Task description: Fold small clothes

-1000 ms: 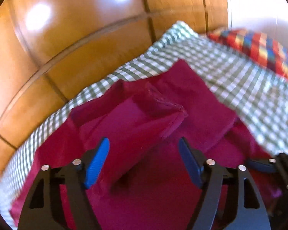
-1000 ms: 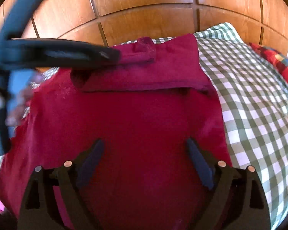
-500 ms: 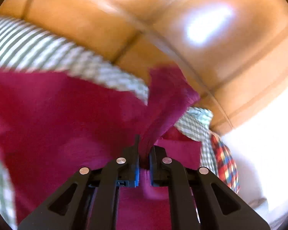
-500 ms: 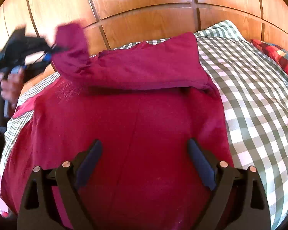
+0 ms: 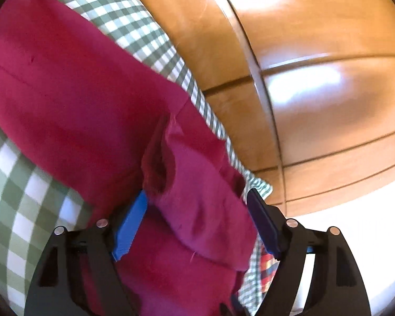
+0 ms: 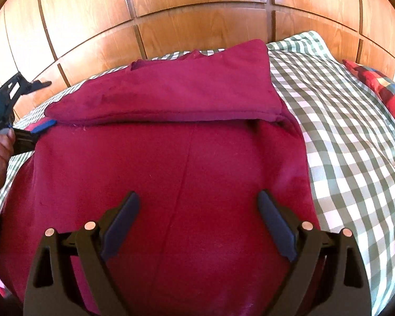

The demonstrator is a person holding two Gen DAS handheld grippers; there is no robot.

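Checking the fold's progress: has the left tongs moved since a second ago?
Yes. In the right wrist view the left tongs went from across the wood panelling to the garment's left edge, jaws opening.

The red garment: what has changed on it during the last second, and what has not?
The left gripper pinched the sleeve, carried it across the red garment and laid it flat; its jaws are opening, the sleeve still between them. The right gripper stayed open above the garment; the checked sheet is unchanged.

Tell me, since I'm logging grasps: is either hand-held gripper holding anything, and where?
Nothing is held. The left hand-held gripper is opening around the red garment's sleeve end; the right hand-held gripper is open above it.
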